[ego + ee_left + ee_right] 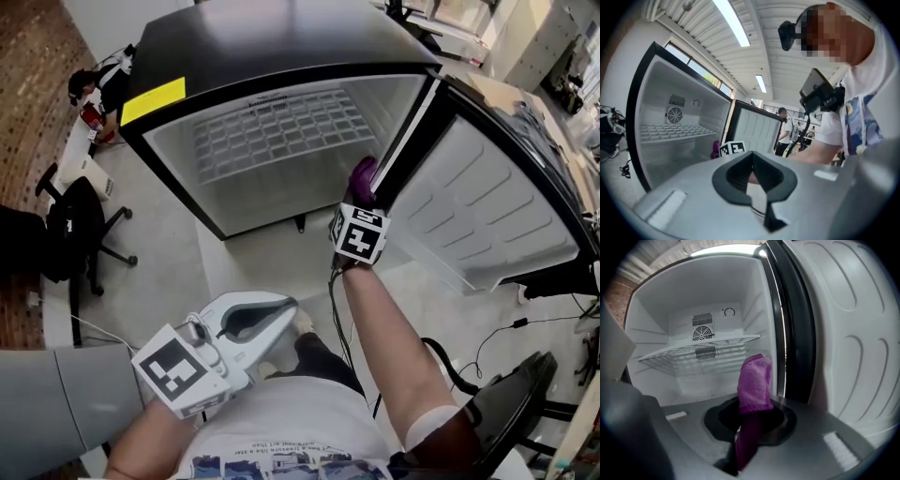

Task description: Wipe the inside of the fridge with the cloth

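Observation:
A black mini fridge (281, 42) stands open on the floor, its white door (478, 216) swung to the right. Inside are white walls and a wire shelf (281, 131), also seen in the right gripper view as the shelf (701, 350) below a fan grille. My right gripper (359, 194) is shut on a purple cloth (362, 174) at the fridge's right front edge, near the hinge side. Seen from the right gripper (751, 420) itself, the cloth (754, 380) sticks up out of the jaws. My left gripper (281, 309) hangs shut and holding nothing near my body, outside the fridge.
A black office chair (80, 234) stands left of the fridge and another chair (516, 394) at the lower right. Cables (506, 328) trail on the floor under the door. A yellow label (153, 100) marks the fridge top. A person (783, 131) stands beyond the door.

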`<state>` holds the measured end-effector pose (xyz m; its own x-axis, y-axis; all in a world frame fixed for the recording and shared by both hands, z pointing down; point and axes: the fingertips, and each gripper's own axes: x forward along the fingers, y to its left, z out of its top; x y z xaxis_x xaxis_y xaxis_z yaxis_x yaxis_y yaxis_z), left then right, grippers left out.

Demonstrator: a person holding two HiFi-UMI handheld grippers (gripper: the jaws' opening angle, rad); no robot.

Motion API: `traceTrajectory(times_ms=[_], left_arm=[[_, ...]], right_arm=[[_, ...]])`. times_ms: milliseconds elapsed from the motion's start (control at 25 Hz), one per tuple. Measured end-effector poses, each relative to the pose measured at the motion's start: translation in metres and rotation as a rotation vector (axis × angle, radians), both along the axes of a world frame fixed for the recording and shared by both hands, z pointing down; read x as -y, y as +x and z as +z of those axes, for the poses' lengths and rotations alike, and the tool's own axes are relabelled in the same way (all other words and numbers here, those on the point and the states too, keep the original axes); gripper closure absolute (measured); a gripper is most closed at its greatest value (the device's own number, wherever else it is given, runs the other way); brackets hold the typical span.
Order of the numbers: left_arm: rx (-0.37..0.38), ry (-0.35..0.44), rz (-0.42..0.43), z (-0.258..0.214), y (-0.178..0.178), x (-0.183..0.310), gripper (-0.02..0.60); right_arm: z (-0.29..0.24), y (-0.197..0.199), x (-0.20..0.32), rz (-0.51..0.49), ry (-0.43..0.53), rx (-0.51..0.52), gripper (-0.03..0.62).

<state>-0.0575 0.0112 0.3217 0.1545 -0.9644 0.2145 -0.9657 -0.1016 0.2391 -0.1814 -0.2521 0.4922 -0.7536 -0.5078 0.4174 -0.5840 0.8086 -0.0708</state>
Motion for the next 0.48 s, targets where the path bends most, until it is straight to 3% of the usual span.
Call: traceTrajectory(times_ms=[200,480], left_arm=[[0.013,-0.022,-0.056,0.0,-0.023,-0.006,0.577],[0.012,0.005,-0.095,-0.001,-0.04,-0.008,0.577]], right_arm=[[0.003,-0.013,0.016,0.073,-0.023,-0.007,0.542],[0.007,-0.037,0.027,0.088,-0.04,-0.015,0.542]])
